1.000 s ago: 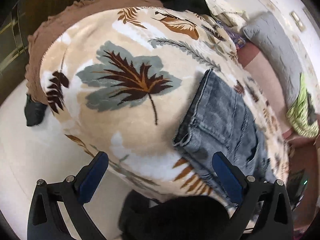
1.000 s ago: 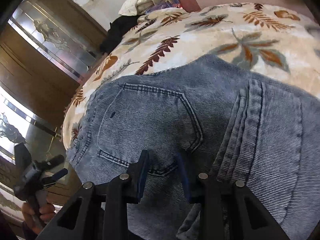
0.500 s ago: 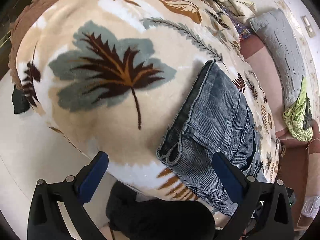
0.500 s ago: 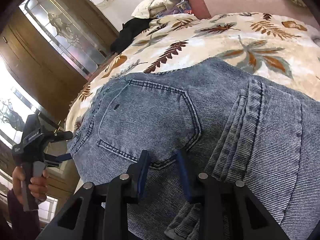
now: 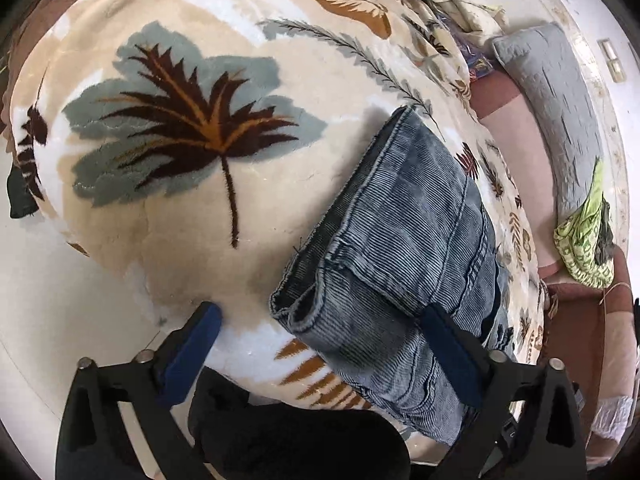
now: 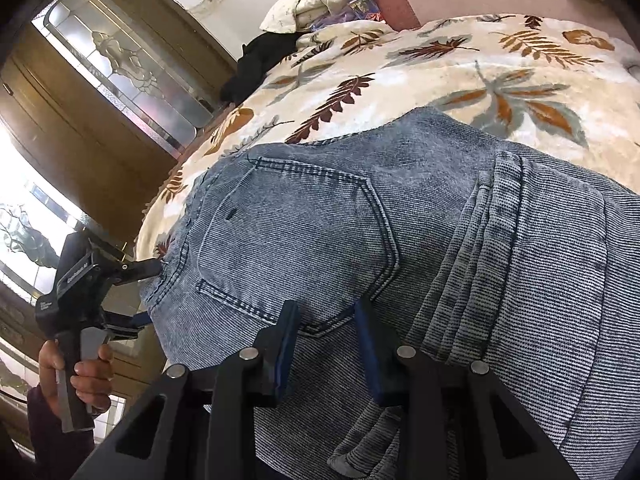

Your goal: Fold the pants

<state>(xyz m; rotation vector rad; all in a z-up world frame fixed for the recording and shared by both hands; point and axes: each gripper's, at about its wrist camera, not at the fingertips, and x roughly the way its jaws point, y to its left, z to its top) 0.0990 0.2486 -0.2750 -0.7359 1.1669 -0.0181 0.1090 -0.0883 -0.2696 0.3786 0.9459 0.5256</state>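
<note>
The folded blue jeans [image 5: 404,216] lie on a cream blanket with a leaf print [image 5: 168,208] that covers the bed. My left gripper [image 5: 320,332] stands wide and its jaws are closing. The jeans' rolled near end lies between its blue pads, which do not press on it. In the right wrist view that left gripper [image 6: 150,294] straddles the jeans' [image 6: 320,232] left corner, held by a hand [image 6: 80,376]. My right gripper [image 6: 326,344] is narrowed on the thick folded edge just below the back pocket [image 6: 288,240], with denim bunched between its pads.
A grey pillow [image 5: 556,108] and a green cloth [image 5: 584,240] lie beyond the jeans at the bed's far side. A black garment [image 6: 260,64] sits at the blanket's far corner. A wooden door with patterned glass [image 6: 120,80] stands left of the bed, and pale floor [image 5: 48,320] lies below it.
My left gripper has come down and in toward the bed, so the jeans' near end now lies between its fingers. The jaws have narrowed slightly. The right gripper has kept its place.
</note>
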